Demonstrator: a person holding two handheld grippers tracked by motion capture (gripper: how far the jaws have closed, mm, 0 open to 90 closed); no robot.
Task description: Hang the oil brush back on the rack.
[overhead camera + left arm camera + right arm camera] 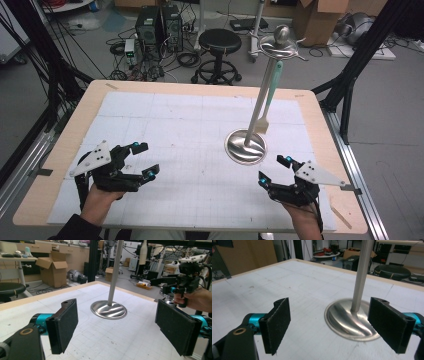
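Note:
A tall metal stand (263, 95) with a round steel base (245, 146) rises from the white mat right of centre. A spatula (268, 102) with a teal handle hangs from the ring at its top. My left gripper (141, 160) rests low at the front left, jaws wide apart, nothing between them. My right gripper (274, 170) sits at the front right just in front of the base, jaws apart and empty. The left gripper view looks between its pads (62, 325) at the base (109, 310) and the right gripper (186, 280) in a hand. The right gripper view shows the base (349, 320) and pole (362, 275) close ahead.
The table's wooden edge (210, 88) frames the white gridded mat (190, 125). A black stool (220, 42), computer towers (159, 25), cables and cardboard boxes stand on the floor behind. Black frame legs (350, 75) flank the table.

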